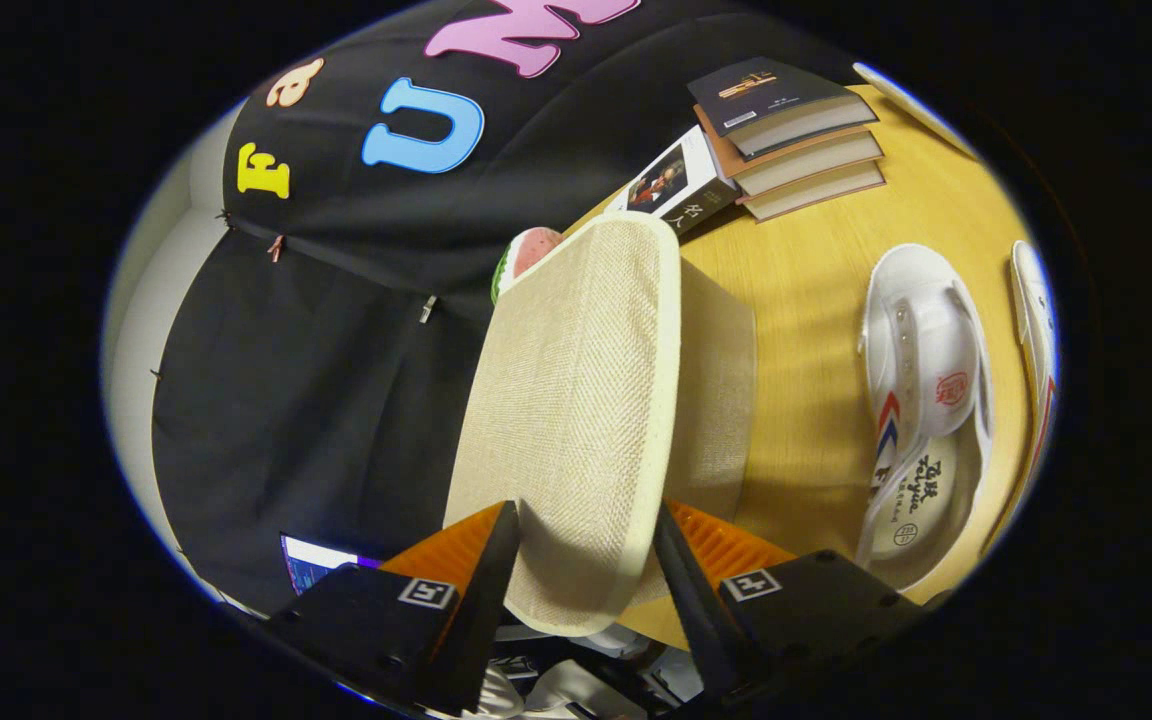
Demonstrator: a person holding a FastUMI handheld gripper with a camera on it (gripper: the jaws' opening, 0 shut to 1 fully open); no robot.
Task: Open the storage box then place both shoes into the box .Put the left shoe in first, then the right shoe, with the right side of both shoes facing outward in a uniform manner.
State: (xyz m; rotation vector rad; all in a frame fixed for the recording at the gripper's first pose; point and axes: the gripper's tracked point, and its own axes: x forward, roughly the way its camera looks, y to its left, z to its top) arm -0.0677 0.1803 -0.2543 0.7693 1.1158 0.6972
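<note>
The storage box's beige woven lid (576, 400) stands raised on edge between my fingers, and my gripper (586, 515) is shut on its near end. Just behind the lid, the box's beige fabric body (721, 400) rests on the wooden table (816, 300). Beyond the box lies a white shoe (921, 400) with red and blue chevrons on its side, its opening facing me. A second white shoe (1036, 330) lies past it, partly cut off from sight. The box's inside is hidden by the lid.
A stack of three books (791, 135) sits at the table's far end, with a portrait-cover book (671, 185) leaning beside it. A watermelon-slice toy (528, 250) peeks out behind the lid. A lit screen (311, 560) glows near my left finger.
</note>
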